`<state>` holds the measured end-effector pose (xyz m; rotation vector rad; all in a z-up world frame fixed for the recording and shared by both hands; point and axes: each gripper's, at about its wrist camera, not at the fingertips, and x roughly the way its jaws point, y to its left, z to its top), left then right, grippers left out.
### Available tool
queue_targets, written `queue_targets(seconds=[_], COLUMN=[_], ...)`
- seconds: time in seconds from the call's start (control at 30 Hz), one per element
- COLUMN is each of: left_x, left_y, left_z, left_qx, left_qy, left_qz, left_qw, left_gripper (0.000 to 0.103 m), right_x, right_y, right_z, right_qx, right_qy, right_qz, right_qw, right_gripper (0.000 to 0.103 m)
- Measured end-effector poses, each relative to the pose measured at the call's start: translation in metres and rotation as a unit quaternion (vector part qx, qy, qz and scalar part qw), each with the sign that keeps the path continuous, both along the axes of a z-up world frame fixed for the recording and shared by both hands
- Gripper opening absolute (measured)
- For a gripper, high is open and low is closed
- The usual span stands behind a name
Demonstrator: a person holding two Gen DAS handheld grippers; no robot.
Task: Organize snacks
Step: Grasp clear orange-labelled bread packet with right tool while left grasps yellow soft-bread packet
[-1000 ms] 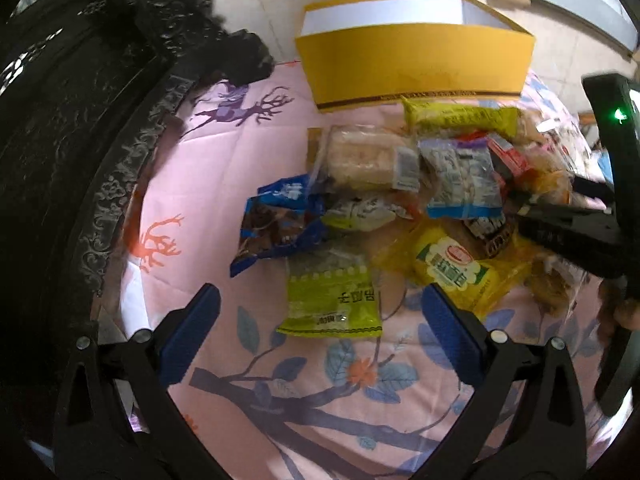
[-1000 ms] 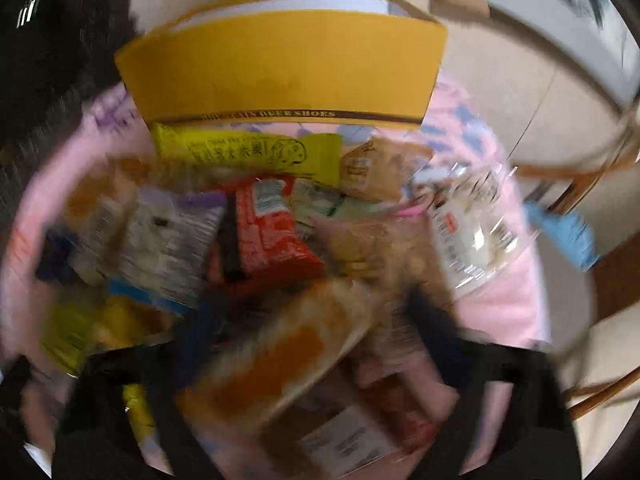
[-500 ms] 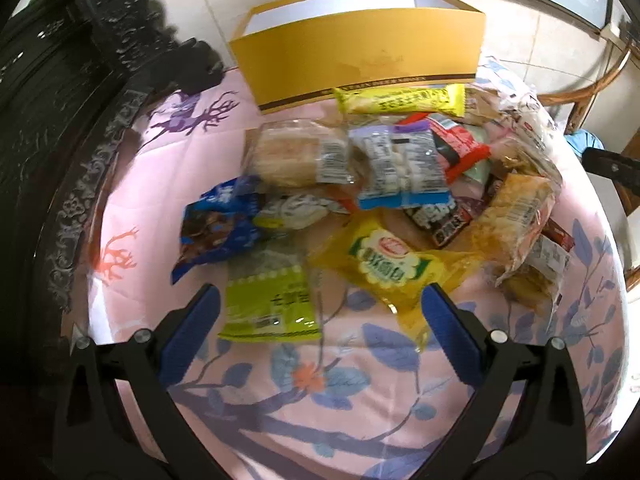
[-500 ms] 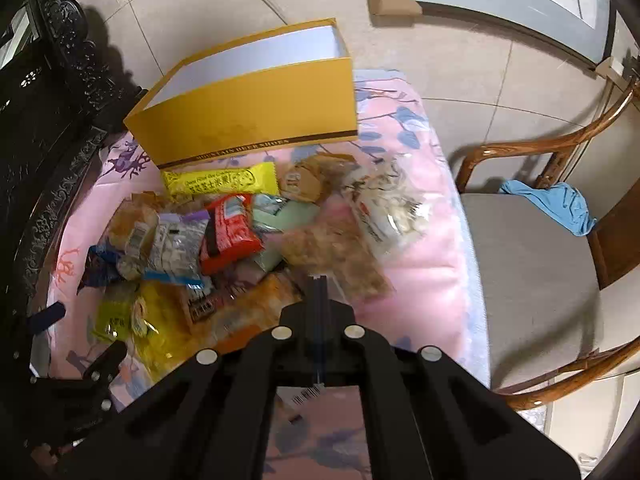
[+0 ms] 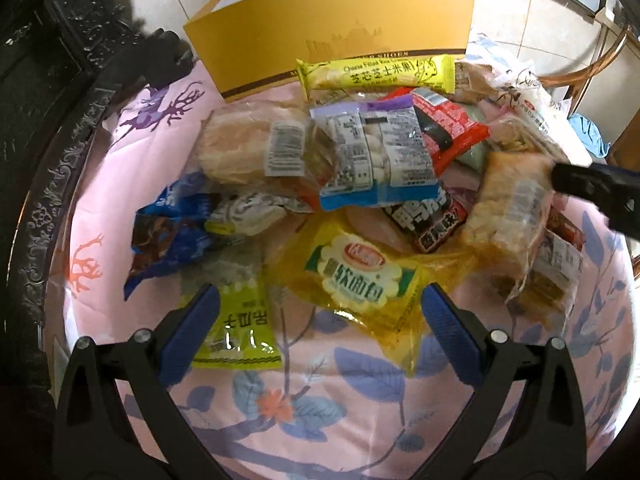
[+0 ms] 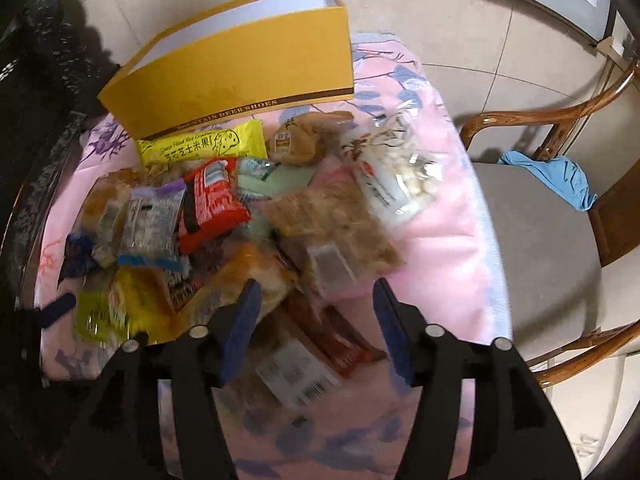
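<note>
a: left gripper [image 5: 320,312]?
b: wide, empty. yellow pack [image 5: 360,276] just ahead between fingertips, long axis diagonal, near cloth's front edge.
a: right gripper [image 6: 316,300]?
b: just opened, nothing held. box [image 6: 240,76] at far edge.

Likely home, wooden armchair [image 6: 560,216], tiled floor [image 6: 460,32]

Packets [image 6: 296,364] between and just ahead of the right gripper [image 6: 316,304] motion-blurred; their labels unreadable.
</note>
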<state>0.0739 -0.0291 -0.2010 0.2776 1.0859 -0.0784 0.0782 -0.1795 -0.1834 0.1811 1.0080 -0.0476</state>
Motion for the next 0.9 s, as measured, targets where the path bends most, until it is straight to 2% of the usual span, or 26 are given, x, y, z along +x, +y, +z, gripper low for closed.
queue_targets(seconds=[0.07, 0.1, 0.13, 0.23, 0.33, 0.4, 0.5, 0.53, 0.57, 0.6, 0.63, 0.73, 0.83, 0.9], left_x=[0.000, 0.000, 0.000, 0.003, 0.004, 0.001, 0.000, 0.000, 0.000, 0.000, -0.001, 0.000, -0.001, -0.001], left_y=[0.000, 0.000, 0.002, 0.007, 0.011, 0.012, 0.010, 0.008, 0.007, 0.007, 0.007, 0.009, 0.009, 0.011], left_z=[-0.002, -0.002, -0.004, -0.011, -0.019, -0.022, -0.022, -0.022, -0.021, -0.021, -0.021, -0.022, -0.022, -0.022], left_qx=[-0.003, -0.006, -0.013, -0.041, -0.072, -0.083, -0.077, -0.073, -0.071, -0.070, -0.071, -0.077, -0.077, -0.088], left_qy=[-0.004, -0.005, -0.004, 0.008, 0.013, 0.003, -0.004, -0.005, -0.006, -0.005, -0.004, 0.000, 0.000, 0.005], left_qz=[-0.003, -0.002, 0.000, 0.009, 0.022, 0.024, 0.020, 0.017, 0.016, 0.015, 0.015, 0.020, 0.025, 0.028], left_qw=[1.0000, 1.0000, 0.9999, 0.9991, 0.9970, 0.9963, 0.9968, 0.9972, 0.9974, 0.9974, 0.9974, 0.9968, 0.9967, 0.9957], left_gripper=[0.101, 0.101, 0.101, 0.101, 0.101, 0.101, 0.101, 0.101, 0.101, 0.101, 0.101, 0.101, 0.101, 0.093], right_x=[0.007, 0.012, 0.014, 0.013, 0.015, 0.020, 0.038, 0.041, 0.043, 0.039, 0.037, 0.027, 0.010, -0.002], right_y=[0.003, 0.005, 0.005, 0.006, 0.019, 0.035, 0.050, 0.050, 0.047, 0.041, 0.039, 0.024, 0.013, 0.003], right_z=[0.001, -0.004, -0.007, -0.009, -0.004, 0.001, -0.012, -0.017, -0.026, -0.031, -0.030, -0.031, -0.016, -0.001], right_qx=[-0.010, -0.005, 0.006, 0.032, 0.073, 0.050, 0.014, 0.010, 0.020, 0.030, 0.037, 0.087, 0.091, 0.096], right_qy=[-0.002, 0.019, 0.033, 0.043, 0.050, 0.049, 0.050, 0.050, 0.057, 0.057, 0.044, 0.056, 0.038, 0.023], right_qz=[0.000, 0.005, 0.008, -0.013, 0.010, 0.024, 0.031, 0.022, 0.006, 0.000, 0.000, -0.001, -0.003, -0.011], right_qw=[1.000, 1.000, 0.999, 0.998, 0.996, 0.997, 0.998, 0.998, 0.998, 0.998, 0.998, 0.995, 0.995, 0.995], right_gripper=[0.080, 0.097, 0.102, 0.102, 0.102, 0.102, 0.102, 0.098, 0.085, 0.048, 0.037, 0.033, 0.030, 0.030])
